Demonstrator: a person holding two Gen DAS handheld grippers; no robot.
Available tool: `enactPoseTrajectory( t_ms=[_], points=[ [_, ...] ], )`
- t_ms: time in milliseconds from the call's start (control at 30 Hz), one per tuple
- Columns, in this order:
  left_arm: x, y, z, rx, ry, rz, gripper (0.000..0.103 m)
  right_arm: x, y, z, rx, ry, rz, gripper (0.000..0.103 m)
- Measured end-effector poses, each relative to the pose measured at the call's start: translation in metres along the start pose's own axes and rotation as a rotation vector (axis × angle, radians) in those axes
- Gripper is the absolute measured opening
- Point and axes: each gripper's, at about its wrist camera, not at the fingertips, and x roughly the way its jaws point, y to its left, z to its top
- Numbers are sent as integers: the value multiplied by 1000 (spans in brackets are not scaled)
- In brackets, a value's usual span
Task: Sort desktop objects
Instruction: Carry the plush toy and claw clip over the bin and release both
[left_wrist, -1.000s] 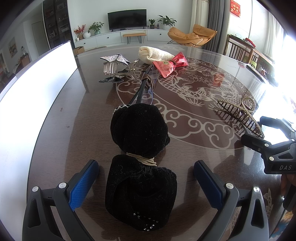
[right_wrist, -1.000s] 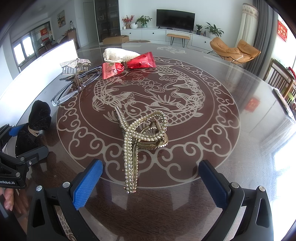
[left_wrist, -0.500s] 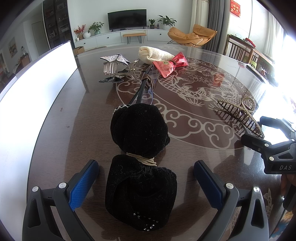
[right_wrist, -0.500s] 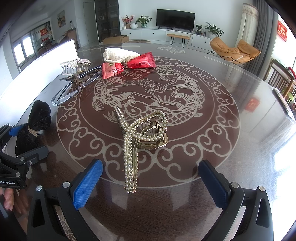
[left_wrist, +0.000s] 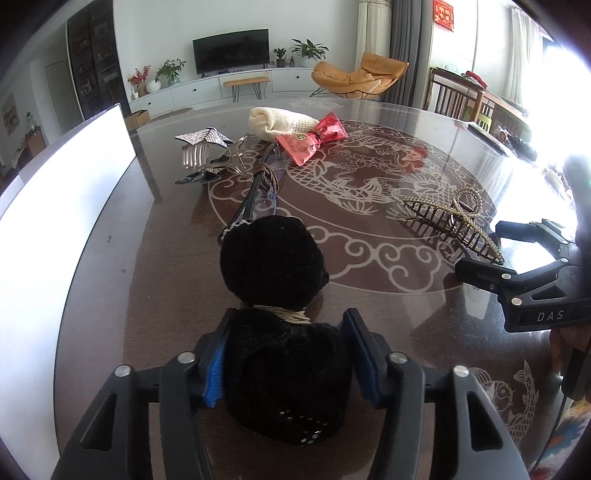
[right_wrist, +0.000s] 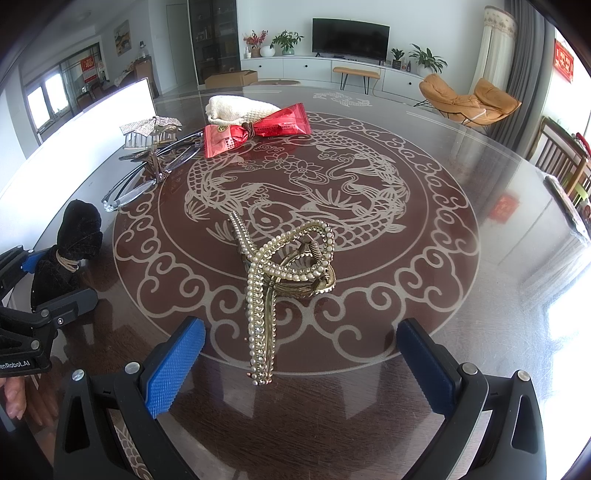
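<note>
The left gripper (left_wrist: 286, 363) is closing its jaws on the near lobe of a black velvet bow (left_wrist: 275, 295), its ridged blue pads (left_wrist: 215, 373) against the plush on both sides; the bow lies at six o'clock on the table in the left wrist view, its lobes cinched by a pale cord. The right gripper (right_wrist: 299, 363) stands wide open with nothing held, its blue pads either side of the near tip of a pearl-studded gold hair claw (right_wrist: 284, 273), apart from it.

At twelve o'clock from the bow lie clear-lensed glasses (left_wrist: 258, 192), then a knitted cream cloth roll (left_wrist: 280, 123) and a glossy red sweet packet (left_wrist: 314, 138) twisted at the middle. A glittery silver hair clip (left_wrist: 203, 146) sits at eleven o'clock.

The table (left_wrist: 155, 258) is dark polished wood under reflective glass, round, with a pale fish-and-cloud medallion. A white board (left_wrist: 55, 229) borders it at nine o'clock. Behind are a television, plants, an orange lounge chair.

Bare tabletop lies open between the bow and the pearl claw, and towards three o'clock in the right wrist view.
</note>
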Motion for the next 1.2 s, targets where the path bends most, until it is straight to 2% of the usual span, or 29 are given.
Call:
enactPoseTrajectory(
  t_ms=[167, 333, 533, 567, 633, 700, 767, 900, 1067, 1200],
  points=[
    [-3, 12, -1, -68, 1, -51, 35, 0, -3, 1, 9, 4, 18, 103],
    [-4, 24, -1, -136, -2, -76, 35, -5, -14, 7, 72, 0, 67, 103],
    [-5, 21, -3, -127, -2, -68, 35, 5, 2, 24, -15, -3, 46, 96],
    [-6, 21, -3, -129, -2, -70, 35, 9, 6, 27, -26, 0, 42, 92],
    [-6, 23, -3, -139, -2, -74, 35, 12, 10, 33, -47, -5, 15, 56],
    [-9, 26, -3, -155, -10, -77, 35, 7, 13, 38, -63, -16, 7, 48],
    [-17, 30, -3, -178, -32, -84, 35, 0, 14, 41, -67, -21, 8, 48],
    [-48, 40, -5, -237, -108, -103, 35, -32, 27, 48, -119, -65, 22, 48],
    [-114, 68, -7, -318, -225, -102, 35, -70, 67, 78, -209, -128, 91, 48],
    [-165, 122, 0, -392, -316, -9, 35, -92, 133, 114, -278, -190, 212, 48]
  ],
)
